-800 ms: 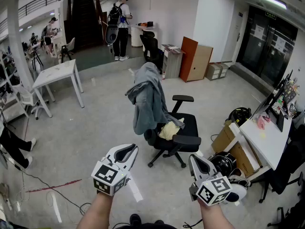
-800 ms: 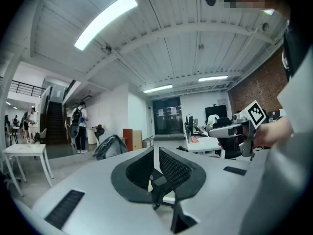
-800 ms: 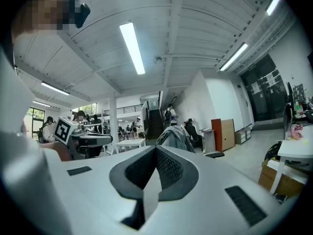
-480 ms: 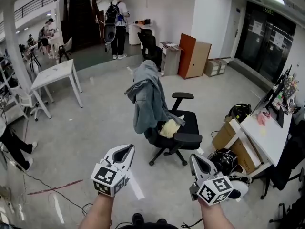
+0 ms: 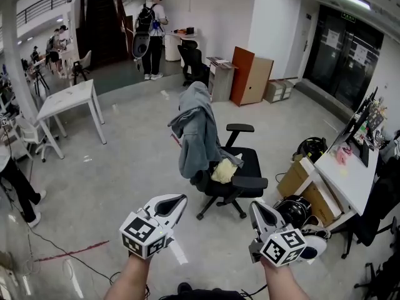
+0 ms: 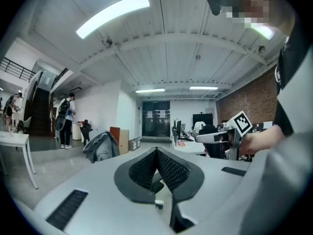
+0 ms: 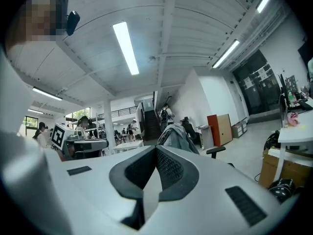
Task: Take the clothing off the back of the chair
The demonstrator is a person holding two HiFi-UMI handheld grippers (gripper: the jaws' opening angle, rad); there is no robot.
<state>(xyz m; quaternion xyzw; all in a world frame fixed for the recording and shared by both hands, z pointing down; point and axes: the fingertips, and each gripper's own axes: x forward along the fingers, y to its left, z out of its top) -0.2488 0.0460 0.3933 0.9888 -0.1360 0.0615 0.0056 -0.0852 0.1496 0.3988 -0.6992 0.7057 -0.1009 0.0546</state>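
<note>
**Q:** Head view: where is the clothing?
**A:** The grey clothing point(image 5: 195, 133) hangs over the backrest of the black office chair point(image 5: 240, 181) and drapes down the side nearer the frame's left. A yellow item point(image 5: 221, 170) lies on the seat. The chair stands on the grey floor point(image 5: 112, 174), well apart from both grippers.

**Q:** Position of the grippers?
**A:** The left gripper point(image 5: 180, 200) and the right gripper point(image 5: 254, 206) are held low in the frame, side by side, tips toward the chair. Neither touches the clothing.

**Q:** Left gripper view: state of the jaws?
**A:** The jaws are closed, meeting at the tip, with nothing between them. The clothing appears in the distance, left of the tip. The right gripper shows to the right of the tip.

**Q:** Right gripper view?
**A:** The jaws are closed and empty. The clothing on the chair sits directly beyond the tip, with a chair armrest point(image 7: 215, 150) to its right.
</note>
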